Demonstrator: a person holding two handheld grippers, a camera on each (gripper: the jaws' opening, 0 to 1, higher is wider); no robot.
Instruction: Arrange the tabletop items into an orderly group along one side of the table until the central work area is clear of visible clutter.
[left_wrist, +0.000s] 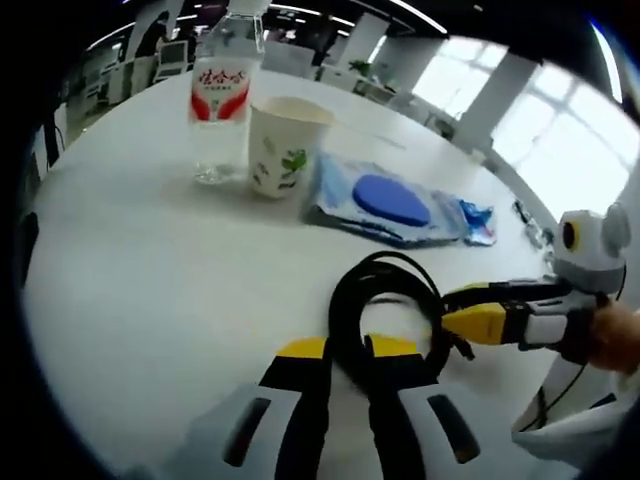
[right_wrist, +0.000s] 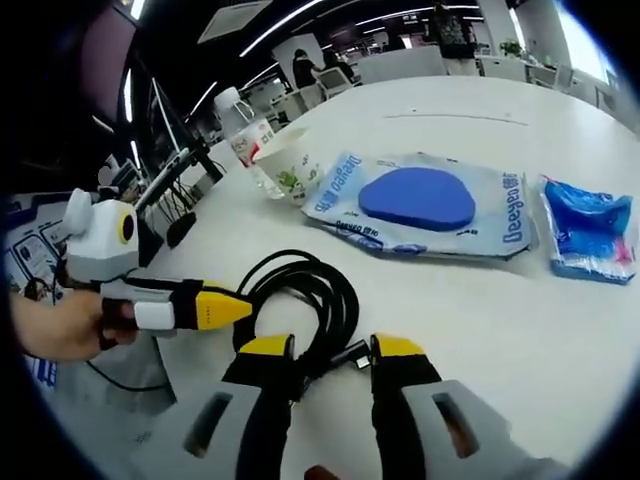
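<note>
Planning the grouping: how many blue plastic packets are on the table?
2. The large wipes packet lies right of the paper cup; a small blue packet lies just past its far end, close beside it. Others may sit outside both views.

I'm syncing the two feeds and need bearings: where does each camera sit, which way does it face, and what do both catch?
Left gripper view: rides the left gripper, facing across the white table toward the water bottle, paper cup and wipes pack; the right gripper and a hand enter from the right.
Right gripper view: rides the right gripper, facing the same items from the opposite side; the left gripper and a hand enter from the left.
Shared: the black cable coil, which both grippers are meeting.
</note>
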